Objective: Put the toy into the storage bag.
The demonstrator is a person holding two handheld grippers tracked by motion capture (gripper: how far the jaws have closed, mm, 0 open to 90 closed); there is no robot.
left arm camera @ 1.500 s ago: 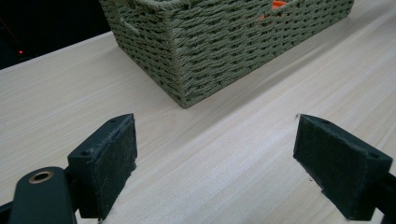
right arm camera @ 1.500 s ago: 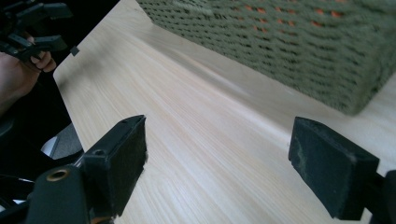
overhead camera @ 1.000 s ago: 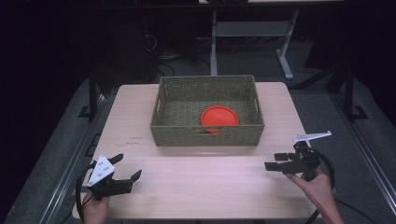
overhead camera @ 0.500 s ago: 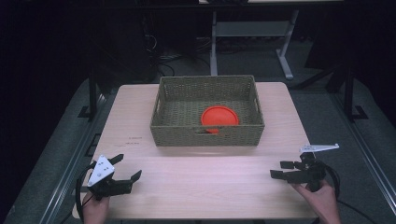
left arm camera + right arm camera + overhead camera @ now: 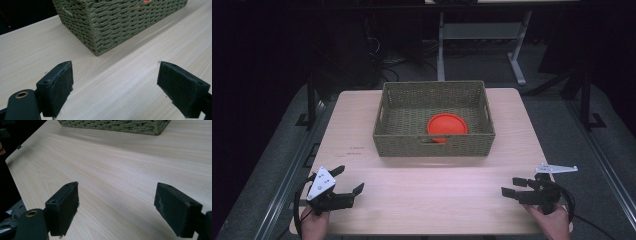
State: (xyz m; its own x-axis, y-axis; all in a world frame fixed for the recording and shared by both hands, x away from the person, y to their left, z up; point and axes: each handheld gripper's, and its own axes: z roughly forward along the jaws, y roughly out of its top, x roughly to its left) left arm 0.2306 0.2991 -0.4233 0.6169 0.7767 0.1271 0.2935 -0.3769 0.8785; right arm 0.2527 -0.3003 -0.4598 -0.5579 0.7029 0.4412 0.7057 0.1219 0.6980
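1. Hovering at near-left table [image 5: 362,130] corner: left gripper [image 5: 346,181], jaws spread wide, holding nothing.
2. Hovering at near-right edge: right gripper [image 5: 513,187], jaws wide apart, nothing btwn pads.
3. Sitting mid-table, well apart from both: woven basket [image 5: 432,145], w/ orange disc [image 5: 447,125] lying inside, right of centre.

We see bare table [image 5: 427,195] in front of the basket [image 5: 434,146], and a gripper can pass there freely. Only the basket walls block the way to the disc [image 5: 447,124] inside.
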